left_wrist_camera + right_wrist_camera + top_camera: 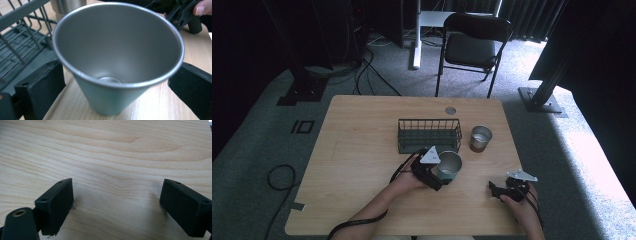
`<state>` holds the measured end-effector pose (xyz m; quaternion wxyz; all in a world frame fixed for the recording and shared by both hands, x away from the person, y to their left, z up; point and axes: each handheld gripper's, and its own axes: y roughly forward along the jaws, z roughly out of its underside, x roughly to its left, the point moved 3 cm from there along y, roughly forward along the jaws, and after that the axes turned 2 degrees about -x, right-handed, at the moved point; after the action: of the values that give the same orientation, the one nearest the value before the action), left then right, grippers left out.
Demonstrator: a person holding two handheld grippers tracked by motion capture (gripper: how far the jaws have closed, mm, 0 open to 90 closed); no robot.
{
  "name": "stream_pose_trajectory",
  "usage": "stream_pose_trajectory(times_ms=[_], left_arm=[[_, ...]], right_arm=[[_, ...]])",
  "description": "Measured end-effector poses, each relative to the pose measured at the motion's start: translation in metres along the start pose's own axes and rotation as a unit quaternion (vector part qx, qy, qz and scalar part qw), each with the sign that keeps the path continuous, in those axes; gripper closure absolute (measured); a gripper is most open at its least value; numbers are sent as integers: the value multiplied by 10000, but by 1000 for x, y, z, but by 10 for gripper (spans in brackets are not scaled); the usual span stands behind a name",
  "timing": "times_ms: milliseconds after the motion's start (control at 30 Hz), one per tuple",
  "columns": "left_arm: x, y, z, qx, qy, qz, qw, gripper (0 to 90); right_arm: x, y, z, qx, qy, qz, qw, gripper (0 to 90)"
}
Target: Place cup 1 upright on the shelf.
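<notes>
A metal cup (pixel 449 165) stands upright on the wooden table (pixel 357 165), just in front of a dark wire basket (pixel 429 135). My left gripper (pixel 438 176) is open, one jaw on each side of this cup (pixel 117 45). In the left gripper view (pixel 116 82) small gaps separate both jaws from the cup's wall. A second metal cup (pixel 480 138) stands right of the basket, and its base (pixel 67 6) shows behind the first cup. My right gripper (pixel 495 190) rests near the table's front right edge. It is open (pixel 117 205) over bare wood, with nothing between its jaws.
The wire basket (pixel 22 42) is close to the left jaw's far side. A round grommet (pixel 450 110) sits near the table's back edge. A black folding chair (pixel 474 42) and floor cables (pixel 372 75) lie beyond the table. The right gripper (pixel 180 12) is held beyond the cup.
</notes>
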<state>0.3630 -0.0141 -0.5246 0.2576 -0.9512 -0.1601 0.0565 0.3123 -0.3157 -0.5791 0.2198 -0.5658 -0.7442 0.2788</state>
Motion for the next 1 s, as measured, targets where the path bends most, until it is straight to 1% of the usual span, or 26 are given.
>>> stream_pose_trajectory(times_ms=[167, 233, 300, 400, 500, 533, 667, 767, 833, 867, 900, 933, 1000], left_arm=[[0, 2, -4, -102, 48, -25, 9999, 14], [1, 3, -6, -155, 96, -75, 9998, 14], [2, 5, -7, -190, 33, -47, 9998, 14], [2, 7, -7, -178, 72, -48, 9998, 14], [1, 9, -8, -289, 45, -31, 9996, 14], [1, 11, -8, -273, 93, -62, 9996, 14], [-1, 17, -9, -320, 70, -53, 9995, 14], [-2, 19, -10, -312, 98, -88, 9994, 15], [-3, 19, -10, -334, 119, -108, 9993, 54], [-2, 19, -9, -341, 111, -119, 9993, 54], [-2, 18, -9, -377, 118, -179, 9991, 91], [-1, 18, -9, -385, 103, -144, 9991, 132], [-1, 18, -9, -345, 108, -171, 9992, 134]], right_arm=[[0, 0, 0, 0, -1, 0, 10000, 114], [0, 0, 0, 0, -1, 1, 10000, 114], [0, 0, 0, -1, 0, 1, 10000, 114], [0, 0, 0, -1, 1, 1, 10000, 114], [0, 0, 0, -1, 2, 1, 10000, 114], [0, 0, 0, -1, 2, 1, 10000, 114], [0, 0, 0, -2, 2, 1, 10000, 114], [0, 0, 0, -2, 2, 0, 10000, 114], [0, 0, 0, -1, 2, 1, 10000, 114], [0, 0, 0, -1, 3, 0, 10000, 114], [0, 0, 0, -1, 1, 1, 10000, 114], [0, 0, 0, 0, -1, 0, 10000, 114], [0, 0, 0, -1, 2, 0, 10000, 114]])
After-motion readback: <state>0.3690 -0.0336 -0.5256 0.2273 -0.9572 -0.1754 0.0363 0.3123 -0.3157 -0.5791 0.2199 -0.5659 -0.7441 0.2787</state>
